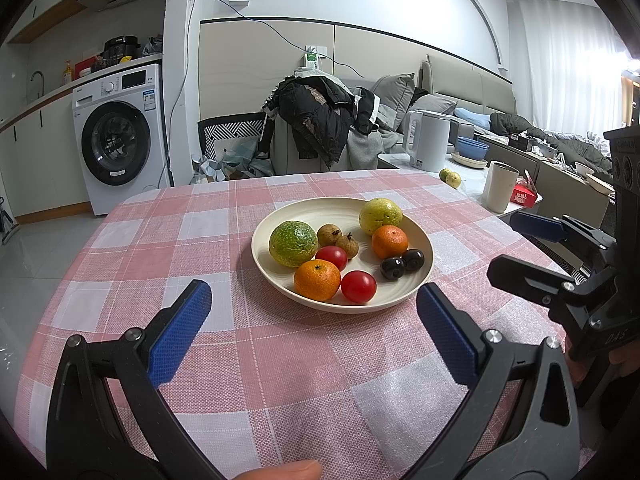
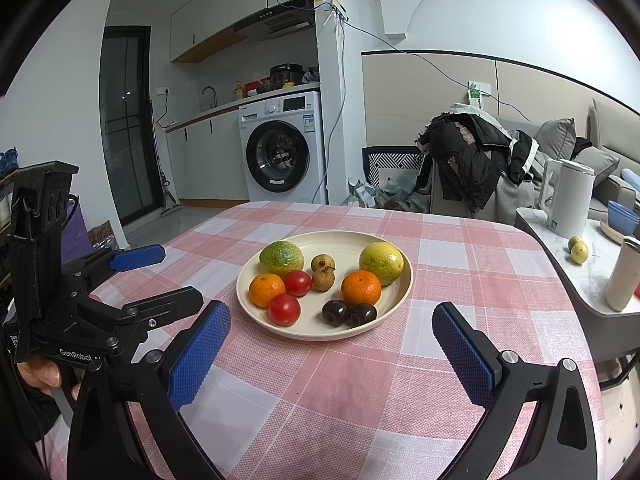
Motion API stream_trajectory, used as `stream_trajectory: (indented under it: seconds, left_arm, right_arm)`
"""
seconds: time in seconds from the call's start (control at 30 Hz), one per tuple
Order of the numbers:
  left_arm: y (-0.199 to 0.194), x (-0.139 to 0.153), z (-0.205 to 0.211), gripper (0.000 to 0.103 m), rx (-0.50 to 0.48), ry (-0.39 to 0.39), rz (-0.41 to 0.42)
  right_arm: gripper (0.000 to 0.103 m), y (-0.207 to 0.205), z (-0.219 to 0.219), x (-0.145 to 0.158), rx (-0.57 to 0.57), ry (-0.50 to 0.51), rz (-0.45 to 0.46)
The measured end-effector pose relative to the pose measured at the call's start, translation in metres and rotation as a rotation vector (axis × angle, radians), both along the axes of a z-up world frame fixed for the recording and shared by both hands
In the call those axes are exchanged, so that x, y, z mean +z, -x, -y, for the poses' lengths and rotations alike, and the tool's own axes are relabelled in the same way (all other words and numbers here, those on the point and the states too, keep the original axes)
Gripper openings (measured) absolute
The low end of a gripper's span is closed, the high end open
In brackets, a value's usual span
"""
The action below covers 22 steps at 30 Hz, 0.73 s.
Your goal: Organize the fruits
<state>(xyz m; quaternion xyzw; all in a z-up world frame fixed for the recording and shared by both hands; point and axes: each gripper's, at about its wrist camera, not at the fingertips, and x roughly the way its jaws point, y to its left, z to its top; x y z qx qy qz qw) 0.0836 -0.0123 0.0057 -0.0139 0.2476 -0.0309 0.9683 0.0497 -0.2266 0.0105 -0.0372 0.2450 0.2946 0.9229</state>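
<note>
A cream plate sits mid-table on the pink checked cloth. It holds a green citrus, a yellow-green one, two oranges, two red tomatoes, two brown longans and two dark cherries. My left gripper stands open just short of the plate, nothing between its fingers. My right gripper is likewise open and empty near the plate's front edge.
A side counter at the right carries a white kettle, a cream tumbler, blue bowls and two small green fruits. A chair draped with a dark jacket stands behind the table. A washing machine is farther back.
</note>
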Motion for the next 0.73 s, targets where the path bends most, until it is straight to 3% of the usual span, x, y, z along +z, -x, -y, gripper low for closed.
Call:
stream_trajectory:
  seconds: [0.73]
  left_arm:
    - [-0.0001, -0.0001, 0.0002, 0.102, -0.005, -0.002, 0.001]
  right_arm:
    - [0.103, -0.0001, -0.0006, 0.0003, 0.001, 0.001, 0.000]
